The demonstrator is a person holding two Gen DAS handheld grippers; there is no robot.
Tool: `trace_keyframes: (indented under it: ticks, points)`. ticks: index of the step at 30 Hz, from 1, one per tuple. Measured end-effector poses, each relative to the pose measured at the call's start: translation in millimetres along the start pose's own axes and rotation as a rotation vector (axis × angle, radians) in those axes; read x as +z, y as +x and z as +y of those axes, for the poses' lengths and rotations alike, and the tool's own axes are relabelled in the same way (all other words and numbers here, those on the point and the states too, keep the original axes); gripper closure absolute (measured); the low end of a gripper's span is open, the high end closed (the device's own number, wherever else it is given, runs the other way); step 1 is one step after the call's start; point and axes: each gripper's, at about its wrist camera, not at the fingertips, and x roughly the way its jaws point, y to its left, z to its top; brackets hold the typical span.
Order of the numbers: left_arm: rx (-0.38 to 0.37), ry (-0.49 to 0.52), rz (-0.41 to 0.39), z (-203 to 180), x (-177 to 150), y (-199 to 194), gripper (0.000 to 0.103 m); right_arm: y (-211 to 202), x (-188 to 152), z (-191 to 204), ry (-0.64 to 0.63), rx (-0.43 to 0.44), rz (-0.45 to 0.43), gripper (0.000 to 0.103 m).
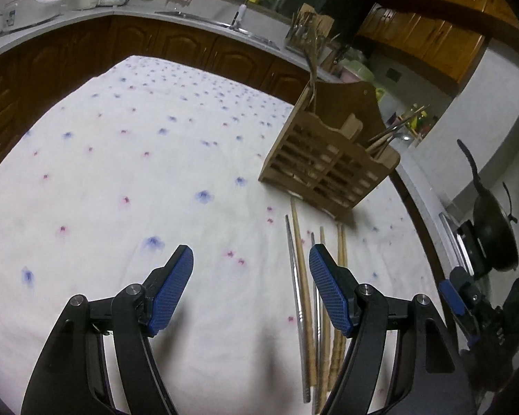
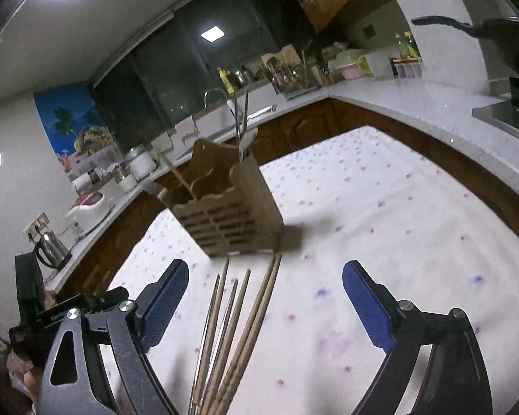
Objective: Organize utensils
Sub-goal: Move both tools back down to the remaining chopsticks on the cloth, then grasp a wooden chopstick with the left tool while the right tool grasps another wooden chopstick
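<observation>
The cloth-covered counter [image 1: 121,173] carries a wooden slotted holder [image 2: 231,214] ahead of both tools, likely the chopsticks' destination. Loose chopsticks [image 2: 231,328] lie fanned between the right tool [image 2: 264,306]'s released fingers, and just inside the left tool [image 1: 251,285]'s right finger; it too is released and empty.

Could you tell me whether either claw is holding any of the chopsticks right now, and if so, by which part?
Nothing is held: the left claw and right claw are open, above the chopsticks on the tablecloth.
</observation>
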Motion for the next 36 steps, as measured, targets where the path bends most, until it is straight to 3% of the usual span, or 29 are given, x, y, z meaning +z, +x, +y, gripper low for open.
trace_keyframes:
  ticks: [8, 22, 24, 26, 31, 36]
  points:
    - [0.028, 0.022, 0.039, -1, -2, 13, 0.032, 23, -8, 8, -0.038, -0.014, 0.080, 0.012]
    - [0.037, 0.131, 0.110, -42, 27, 71, 0.033, 95, -4, 8, -0.079, -0.058, 0.249, 0.064]
    - [0.044, 0.160, 0.119, -51, 33, 86, 0.036, 109, -3, 4, -0.082, -0.073, 0.277, 0.068]
    - [0.045, 0.173, 0.133, -55, 38, 99, 0.046, 122, -3, 2, -0.088, -0.084, 0.304, 0.071]
    - [0.061, 0.202, 0.180, -63, 47, 134, 0.056, 147, -3, -6, -0.092, -0.104, 0.355, 0.079]
    - [0.064, 0.249, 0.239, -71, 43, 157, 0.079, 153, -2, -2, -0.128, -0.111, 0.361, 0.081]
